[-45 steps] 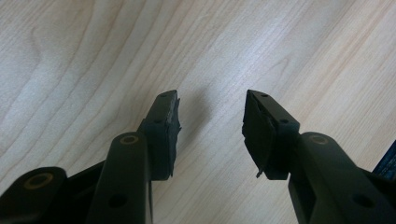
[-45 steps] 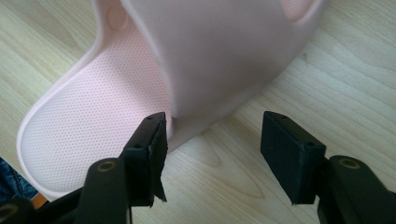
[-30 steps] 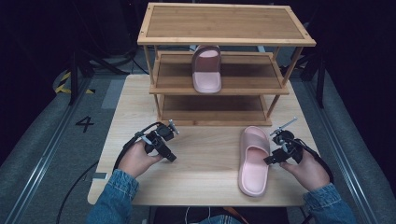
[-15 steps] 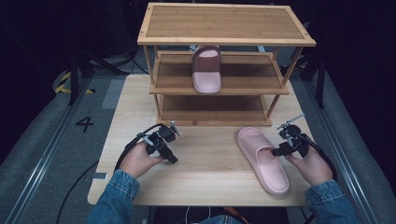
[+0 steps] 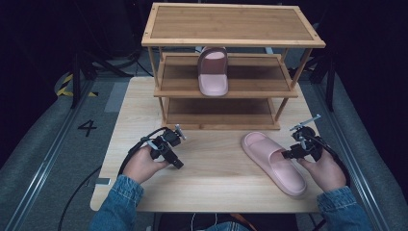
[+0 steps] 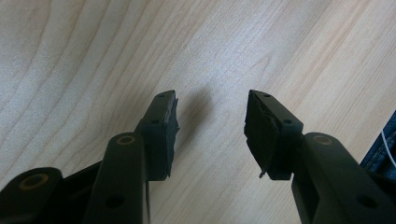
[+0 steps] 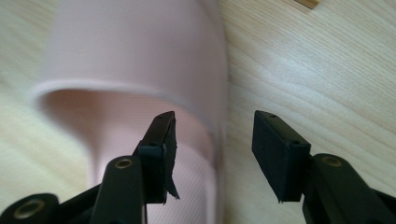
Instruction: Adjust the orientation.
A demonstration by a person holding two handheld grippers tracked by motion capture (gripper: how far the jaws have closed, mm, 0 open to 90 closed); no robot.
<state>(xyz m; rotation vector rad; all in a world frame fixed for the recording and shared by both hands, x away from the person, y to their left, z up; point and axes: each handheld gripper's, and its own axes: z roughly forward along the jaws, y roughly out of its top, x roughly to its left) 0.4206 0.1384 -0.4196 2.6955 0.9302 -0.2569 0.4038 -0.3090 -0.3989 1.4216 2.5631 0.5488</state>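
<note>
A pink slipper (image 5: 272,161) lies at a slant on the wooden table (image 5: 211,185), toe toward the rack. My right gripper (image 5: 290,154) is at its right side, open. Its jaws have closed a little within the last second. In the right gripper view the slipper (image 7: 140,56) has its side wall between the jaws of my right gripper (image 7: 215,135): one jaw inside the slipper, the other outside, neither pad pressing. A second pink slipper (image 5: 213,72) rests on the middle shelf of the rack (image 5: 231,24). My left gripper (image 5: 172,155) (image 6: 212,116) hovers open over bare wood.
The three-tier wooden rack fills the table's far half, its bottom shelf (image 5: 221,113) bare. A denim sleeve (image 5: 113,202) and a cable (image 5: 77,197) come in at the near left. Dark floor with a painted 4 (image 5: 87,127) lies to the left.
The slipper on the table has swung from pointing straight away to lying at a slant, toe to the left. The right hand shifted slightly with it. The left hand stayed still.
</note>
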